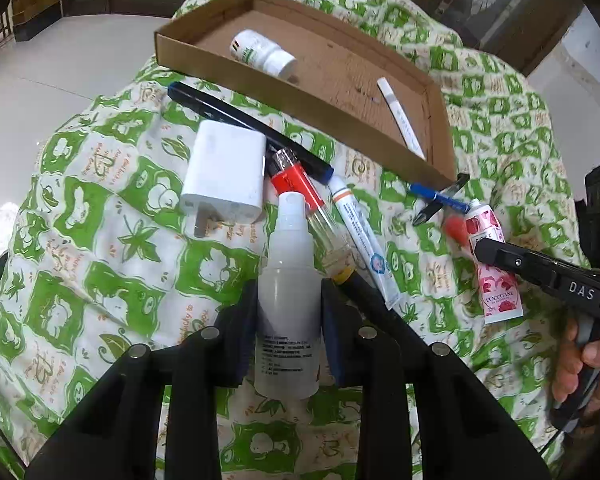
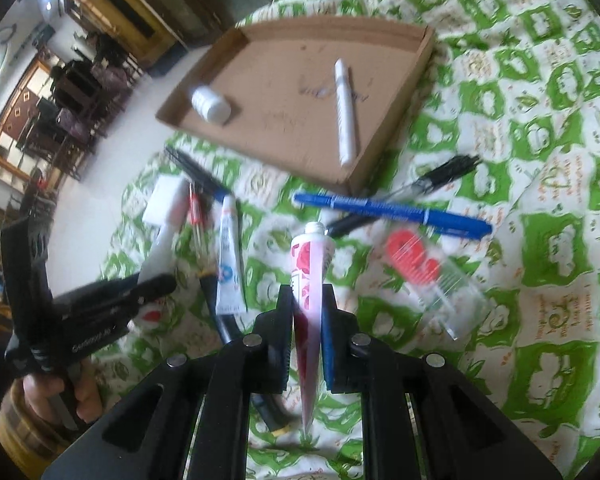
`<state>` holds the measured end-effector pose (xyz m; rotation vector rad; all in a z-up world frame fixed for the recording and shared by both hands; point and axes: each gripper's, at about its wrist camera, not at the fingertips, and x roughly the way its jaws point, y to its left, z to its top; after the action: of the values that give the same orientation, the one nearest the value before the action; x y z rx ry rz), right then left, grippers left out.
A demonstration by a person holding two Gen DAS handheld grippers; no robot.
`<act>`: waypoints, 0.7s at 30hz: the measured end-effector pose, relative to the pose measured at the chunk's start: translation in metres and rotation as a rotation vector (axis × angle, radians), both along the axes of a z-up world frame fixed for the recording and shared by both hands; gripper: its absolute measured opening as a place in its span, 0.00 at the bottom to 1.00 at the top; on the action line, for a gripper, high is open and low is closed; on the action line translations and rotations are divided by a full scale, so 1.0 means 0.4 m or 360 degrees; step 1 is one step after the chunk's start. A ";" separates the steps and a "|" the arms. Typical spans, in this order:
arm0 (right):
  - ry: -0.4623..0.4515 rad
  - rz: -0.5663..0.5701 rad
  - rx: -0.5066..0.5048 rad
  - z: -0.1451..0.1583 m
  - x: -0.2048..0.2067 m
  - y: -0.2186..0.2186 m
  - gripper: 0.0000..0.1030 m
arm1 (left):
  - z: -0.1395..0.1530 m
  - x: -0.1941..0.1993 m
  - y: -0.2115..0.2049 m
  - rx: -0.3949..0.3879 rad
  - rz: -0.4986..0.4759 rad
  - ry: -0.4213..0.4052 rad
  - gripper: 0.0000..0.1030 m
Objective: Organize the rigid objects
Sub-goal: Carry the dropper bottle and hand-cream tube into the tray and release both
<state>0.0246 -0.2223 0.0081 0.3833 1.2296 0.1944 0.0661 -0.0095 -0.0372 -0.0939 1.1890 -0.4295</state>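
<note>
My left gripper is shut on a clear spray bottle, which points away from me over the green-patterned cloth. My right gripper is shut on a pink rose hand-cream tube, held slightly above the cloth; the tube also shows in the left wrist view. A cardboard tray lies ahead and holds a white pill bottle and a white marker. In the right wrist view the tray holds the same pill bottle and marker.
On the cloth lie a white charger, a red lighter, a white ointment tube, a dark blue pen, a blue pen, a black pen and a red-and-clear comb. White floor lies beyond the left edge.
</note>
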 end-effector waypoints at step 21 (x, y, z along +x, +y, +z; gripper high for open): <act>-0.0132 -0.0277 0.0068 0.052 -0.007 -0.101 0.11 | 0.089 0.052 -0.021 0.0041 0.0009 -0.0071 0.27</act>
<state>0.0217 -0.2627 0.0291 0.5120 1.1057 0.0863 0.0868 -0.0177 -0.0016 -0.0648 1.1500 -0.4092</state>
